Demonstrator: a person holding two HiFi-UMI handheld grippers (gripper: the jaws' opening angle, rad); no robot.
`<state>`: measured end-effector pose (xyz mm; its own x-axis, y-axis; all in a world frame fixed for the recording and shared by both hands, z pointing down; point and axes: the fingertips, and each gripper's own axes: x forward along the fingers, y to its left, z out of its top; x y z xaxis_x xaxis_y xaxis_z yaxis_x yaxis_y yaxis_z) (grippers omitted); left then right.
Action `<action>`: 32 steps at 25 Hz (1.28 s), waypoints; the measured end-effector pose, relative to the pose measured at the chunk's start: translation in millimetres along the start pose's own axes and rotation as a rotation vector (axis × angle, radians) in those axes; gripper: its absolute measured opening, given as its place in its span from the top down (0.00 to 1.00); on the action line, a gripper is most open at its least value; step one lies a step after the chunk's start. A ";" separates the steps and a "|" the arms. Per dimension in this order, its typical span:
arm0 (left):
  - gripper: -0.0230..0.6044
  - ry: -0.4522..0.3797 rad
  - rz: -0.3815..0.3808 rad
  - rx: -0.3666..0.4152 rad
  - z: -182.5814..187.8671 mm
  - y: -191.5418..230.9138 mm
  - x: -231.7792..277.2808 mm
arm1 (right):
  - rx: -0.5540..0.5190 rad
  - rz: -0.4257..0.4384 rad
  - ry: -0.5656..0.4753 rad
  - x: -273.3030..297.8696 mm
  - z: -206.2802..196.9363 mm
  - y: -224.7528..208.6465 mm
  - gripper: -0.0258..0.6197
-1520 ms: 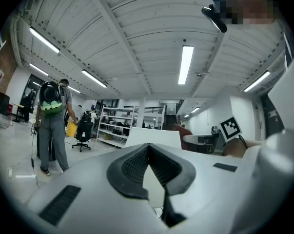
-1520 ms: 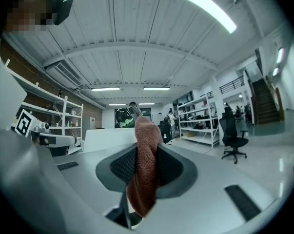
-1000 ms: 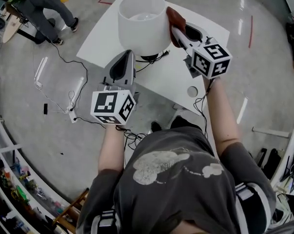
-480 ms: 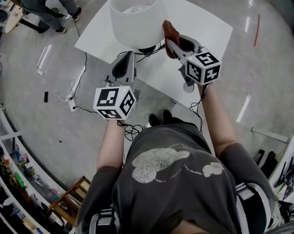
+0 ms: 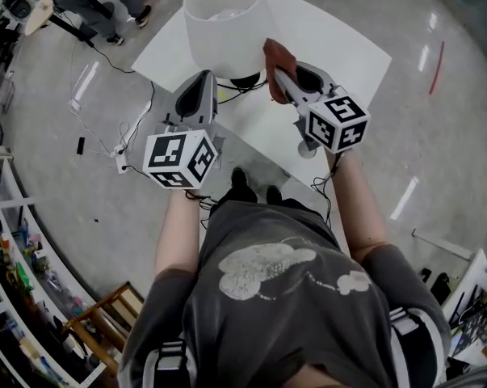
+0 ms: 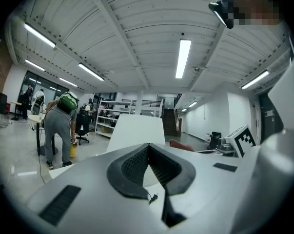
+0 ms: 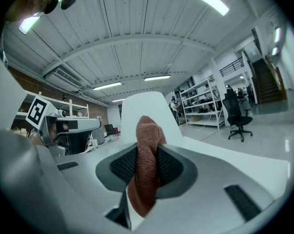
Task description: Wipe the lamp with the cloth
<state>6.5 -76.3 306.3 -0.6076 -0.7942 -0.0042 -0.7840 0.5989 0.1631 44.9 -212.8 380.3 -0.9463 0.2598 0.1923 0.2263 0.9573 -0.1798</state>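
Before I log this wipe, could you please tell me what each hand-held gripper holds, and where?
The right hand-held gripper pinches the reddish cloth around its bunched middle; the left hand-held gripper is shut, empty.

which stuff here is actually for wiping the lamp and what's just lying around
For the job:
- lamp
- cloth, clamped in the right gripper
- table the lamp stands on

Just lying about:
- power strip and cables on the floor
- wooden chair
- shelves of odds and ends
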 end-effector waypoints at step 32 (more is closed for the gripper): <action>0.95 0.099 -0.483 -0.017 -13.1 103.7 61.6 | -0.060 -0.405 -0.080 61.1 11.9 75.2 0.82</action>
<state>-110.5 -64.5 335.8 -0.1595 -0.9871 0.0107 -0.9705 0.1588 0.1814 1.3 -126.4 367.0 -0.9760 -0.1472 0.1602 -0.1567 0.9865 -0.0485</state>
